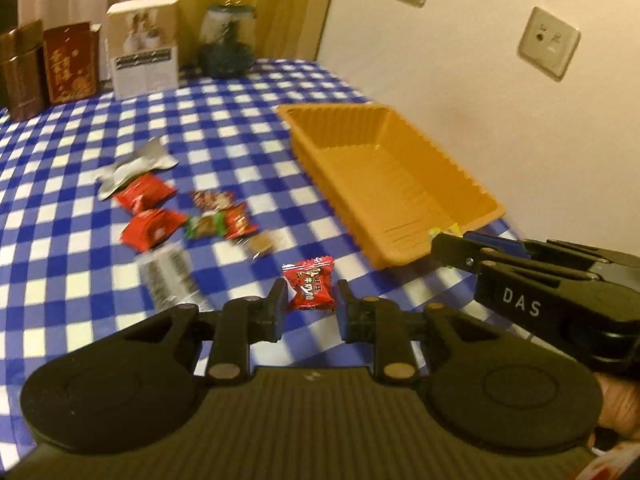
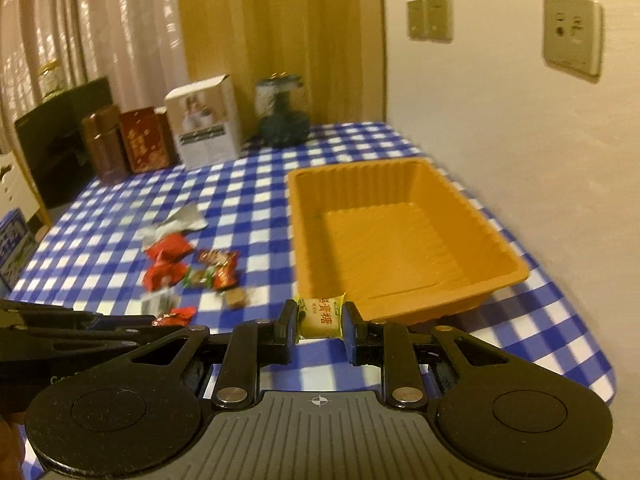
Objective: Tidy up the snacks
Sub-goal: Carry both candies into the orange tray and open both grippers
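Orange tray point(image 2: 404, 240) on the checked cloth looks empty, though blur hides detail. Left gripper point(image 1: 311, 300) pinches a red candy point(image 1: 308, 286); right gripper point(image 2: 320, 318) pinches a yellow candy point(image 2: 320, 317) at the tray's near edge.

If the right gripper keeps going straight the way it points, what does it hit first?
Probably the near wall of the orange tray, just beyond the right gripper and the yellow candy it holds. Depth is unclear.

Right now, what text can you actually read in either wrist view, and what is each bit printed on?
"DAS": side of the black right gripper.
"膏糖": yellow-wrapped candy in that gripper; the smaller print is blurred.
Red candy wrapper in the left gripper: white characters, unreadable.
Upright white carton, red box: print blurred.
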Demonstrator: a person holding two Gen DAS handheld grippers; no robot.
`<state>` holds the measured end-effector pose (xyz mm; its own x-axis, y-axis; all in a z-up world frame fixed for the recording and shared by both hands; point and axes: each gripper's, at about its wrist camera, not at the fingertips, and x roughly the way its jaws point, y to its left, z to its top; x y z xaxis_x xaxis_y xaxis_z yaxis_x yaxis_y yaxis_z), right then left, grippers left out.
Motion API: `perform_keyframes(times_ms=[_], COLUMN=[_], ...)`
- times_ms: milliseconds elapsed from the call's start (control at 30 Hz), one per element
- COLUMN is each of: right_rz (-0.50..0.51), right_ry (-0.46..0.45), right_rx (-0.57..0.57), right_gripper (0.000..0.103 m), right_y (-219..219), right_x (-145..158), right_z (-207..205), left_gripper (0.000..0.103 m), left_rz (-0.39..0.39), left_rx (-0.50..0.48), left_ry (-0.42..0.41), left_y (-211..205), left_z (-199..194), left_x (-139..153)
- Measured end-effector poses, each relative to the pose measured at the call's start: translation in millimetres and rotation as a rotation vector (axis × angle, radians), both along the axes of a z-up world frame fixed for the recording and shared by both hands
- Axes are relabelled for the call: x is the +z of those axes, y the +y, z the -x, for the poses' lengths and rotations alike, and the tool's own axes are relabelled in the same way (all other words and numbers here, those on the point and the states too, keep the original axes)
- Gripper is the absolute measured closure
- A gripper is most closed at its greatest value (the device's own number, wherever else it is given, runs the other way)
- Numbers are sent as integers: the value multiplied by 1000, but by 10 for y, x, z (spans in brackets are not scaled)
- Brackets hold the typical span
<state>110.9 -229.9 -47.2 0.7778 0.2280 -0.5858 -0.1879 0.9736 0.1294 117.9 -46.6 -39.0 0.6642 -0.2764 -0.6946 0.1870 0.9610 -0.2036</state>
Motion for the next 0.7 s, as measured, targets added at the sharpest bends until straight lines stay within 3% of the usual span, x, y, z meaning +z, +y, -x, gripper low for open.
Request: perform_keyframes(times_ms=[367, 700], right_rz=[-15, -34], right_ry=[-37, -24], right_rx=[-104, -136], right_gripper=[79, 79], right_y=[-533, -816], right_x=[178, 183], right_z=[-308, -628], left_gripper=[81, 81], left_rz=[21, 25], left_rx=[-59, -93], left_ry=[-63, -44], left_y=[-453, -759], left_z=[-343, -657], left_x=[266, 195])
